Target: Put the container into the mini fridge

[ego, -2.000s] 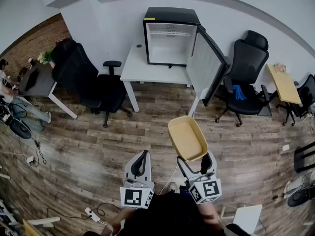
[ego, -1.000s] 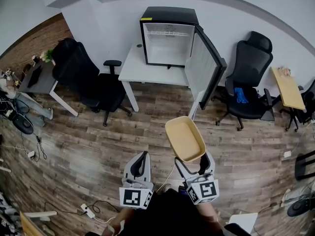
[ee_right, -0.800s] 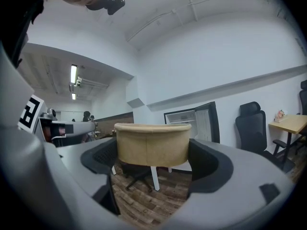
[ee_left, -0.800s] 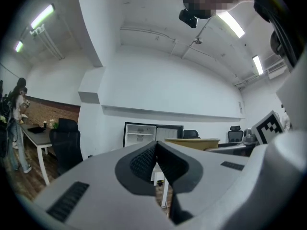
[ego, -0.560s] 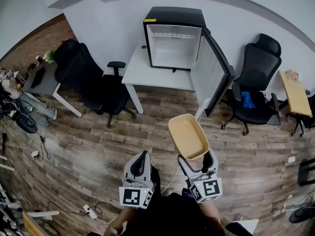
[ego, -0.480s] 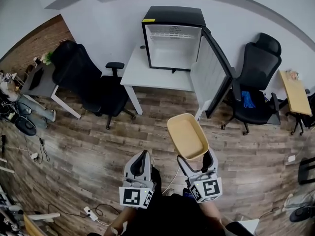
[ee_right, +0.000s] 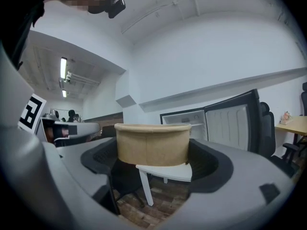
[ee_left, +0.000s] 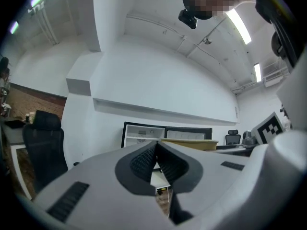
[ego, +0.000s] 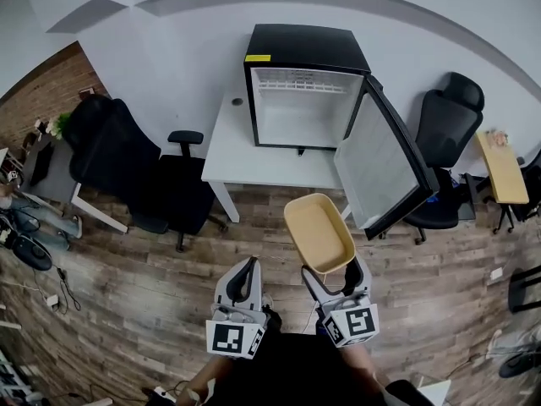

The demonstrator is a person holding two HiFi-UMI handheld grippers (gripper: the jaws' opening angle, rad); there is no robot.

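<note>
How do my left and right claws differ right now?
The left claw has jaws together, nothing between them; the right claw has jaws apart, clamped on the tan container. The container juts ahead of the right claw toward the open mini fridge; nothing extends past the left claw. Both sit side by side.

Left tongs (ego: 248, 267) pressed together; right tongs (ego: 334, 273) clamped.

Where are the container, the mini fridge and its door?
container (ego: 319, 233), head view, its tan inside floor
mini fridge (ego: 302, 112), head view, white interior back wall
fridge door (ego: 379, 172), head view, white inner panel
</note>
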